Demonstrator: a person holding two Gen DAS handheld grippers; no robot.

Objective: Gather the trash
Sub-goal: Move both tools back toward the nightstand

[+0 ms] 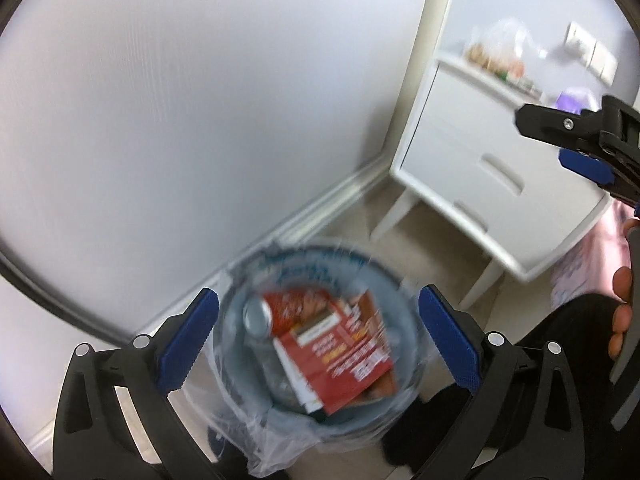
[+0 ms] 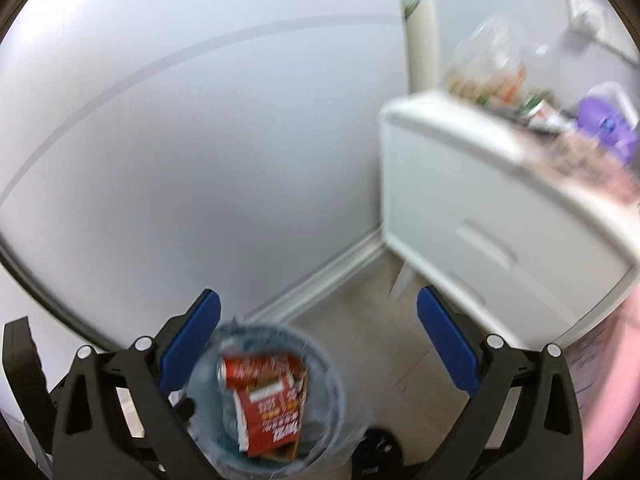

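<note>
A round grey bin [image 1: 384,280] lined with a clear plastic bag stands on the floor by the wall. Inside it lie a red can [image 1: 280,308] and a red carton [image 1: 340,356]. My left gripper [image 1: 318,336] hangs open above the bin with nothing between its blue pads. In the right wrist view the bin [image 2: 332,376] sits low, holding the same red can [image 2: 256,368] and carton [image 2: 268,420]. My right gripper [image 2: 318,344] is open and empty above it. The right gripper's fingers [image 1: 584,156] also show at the right edge of the left wrist view.
A white bedside cabinet [image 1: 480,152] on slanted legs stands right of the bin, with blurred packets and a purple bottle [image 2: 608,128] on top. A pale wall and skirting board [image 1: 320,208] run behind. A hand [image 1: 622,312] and pink bedding [image 2: 616,380] are at the right.
</note>
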